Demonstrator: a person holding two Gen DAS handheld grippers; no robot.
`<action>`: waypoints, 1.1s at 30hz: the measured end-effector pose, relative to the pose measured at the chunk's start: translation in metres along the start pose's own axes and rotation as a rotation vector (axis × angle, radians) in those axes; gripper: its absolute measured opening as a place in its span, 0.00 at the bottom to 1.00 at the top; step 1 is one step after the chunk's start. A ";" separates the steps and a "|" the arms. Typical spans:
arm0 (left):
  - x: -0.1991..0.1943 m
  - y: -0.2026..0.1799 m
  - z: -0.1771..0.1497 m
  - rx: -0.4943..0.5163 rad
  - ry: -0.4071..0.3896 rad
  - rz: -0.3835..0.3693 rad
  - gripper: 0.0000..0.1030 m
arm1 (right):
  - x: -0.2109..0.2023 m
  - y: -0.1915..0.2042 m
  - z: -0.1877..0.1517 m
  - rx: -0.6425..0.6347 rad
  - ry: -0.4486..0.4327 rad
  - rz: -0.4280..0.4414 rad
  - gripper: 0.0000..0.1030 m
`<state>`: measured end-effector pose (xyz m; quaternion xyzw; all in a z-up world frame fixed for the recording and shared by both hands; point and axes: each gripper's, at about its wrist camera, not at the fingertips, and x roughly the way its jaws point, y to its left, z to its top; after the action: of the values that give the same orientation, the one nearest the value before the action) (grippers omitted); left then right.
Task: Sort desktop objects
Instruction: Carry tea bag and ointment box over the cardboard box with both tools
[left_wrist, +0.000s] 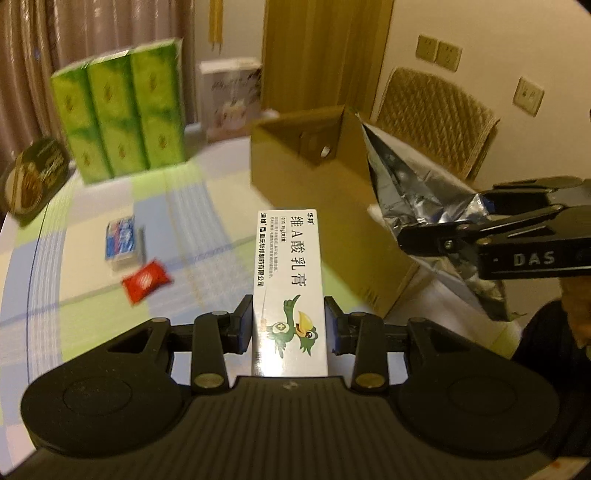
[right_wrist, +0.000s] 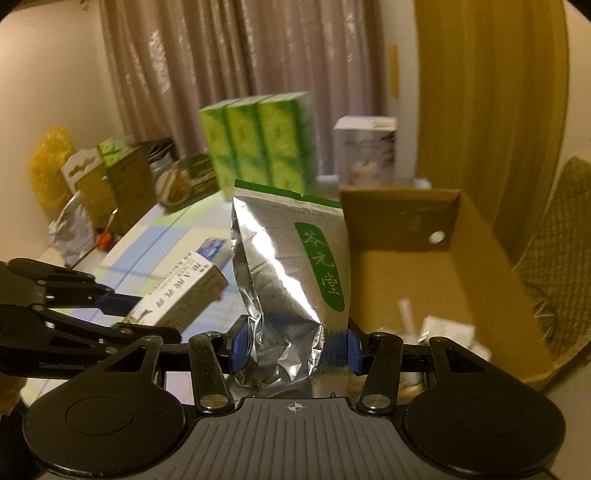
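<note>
L gripper (left_wrist: 289, 325): both pads clamp the white ointment carton (left_wrist: 287, 284) by its long sides, near the end closest to the wrist. Carton's long axis runs straight out along the fingers, far end pointing fwd. Just past that far end, slightly to the R of the fingers, is the near wall of the open cardboard box (left_wrist: 310, 177). So the box lies ahead and R of the L fingers; carton is off the table, not yet over the opening.

R gripper (right_wrist: 291, 347): blue pads pinch the silver foil pouch (right_wrist: 288, 273) at its lower crumpled part. Pouch stands roughly upright from the fingers, long axis up and fwd, green label on its R face. The box (right_wrist: 406, 221) opens directly ahead and to the R of these fingers, interior visible w/ a few small white items (right_wrist: 443, 328) on the floor. Pouch seems just at the box's near-L edge; can't tell if it's fully over the opening.

Judgement: R hand is nearer the box, its drop needs only a short push fwd/R. L must travel fwd and R to clear the wall, and the R gripper (left_wrist: 443, 236) sits on that side, so crowding is the risk.

Further out, L of the L fingers on the table: blue packet (left_wrist: 122, 240), red sachet (left_wrist: 147, 281), unsorted. Beyond: green tissue packs (left_wrist: 122, 114).
</note>
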<state>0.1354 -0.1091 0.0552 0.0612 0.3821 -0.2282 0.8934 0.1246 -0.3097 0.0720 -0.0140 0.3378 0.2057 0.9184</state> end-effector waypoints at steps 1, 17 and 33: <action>0.001 -0.004 0.006 0.006 -0.009 -0.005 0.32 | -0.001 -0.006 0.003 0.001 -0.003 -0.008 0.47; 0.057 -0.074 0.073 0.067 -0.026 -0.101 0.32 | 0.016 -0.106 0.015 0.068 0.006 -0.105 0.47; 0.109 -0.081 0.109 0.012 -0.013 -0.131 0.32 | 0.040 -0.143 0.032 0.078 0.017 -0.121 0.47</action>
<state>0.2360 -0.2511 0.0590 0.0398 0.3781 -0.2888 0.8787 0.2273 -0.4210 0.0552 -0.0002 0.3520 0.1364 0.9260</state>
